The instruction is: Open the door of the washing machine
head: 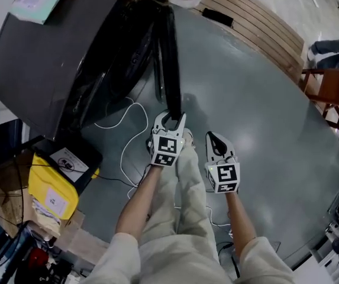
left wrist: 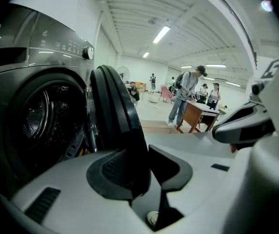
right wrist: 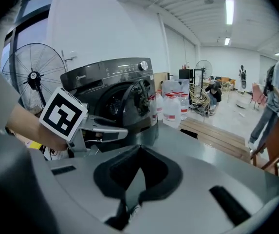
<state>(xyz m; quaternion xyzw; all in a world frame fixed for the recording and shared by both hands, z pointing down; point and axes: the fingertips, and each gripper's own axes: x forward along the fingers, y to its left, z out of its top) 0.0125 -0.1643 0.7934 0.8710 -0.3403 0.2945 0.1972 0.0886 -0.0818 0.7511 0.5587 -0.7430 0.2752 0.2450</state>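
Observation:
The dark grey washing machine stands at the upper left, and its black round door is swung out, edge-on toward me. My left gripper is at the door's free edge, jaws spread, with the rim between them. In the left gripper view the door runs down between the pads with a dark gap on its right side, and the drum is exposed. Just to the right hangs my right gripper, shut and empty. In its own view it faces the machine.
A white cable loops over the grey floor beside the machine. A yellow bag and clutter sit at the lower left. White jugs and a wooden bench lie behind the door. A fan stands left, and people are far off.

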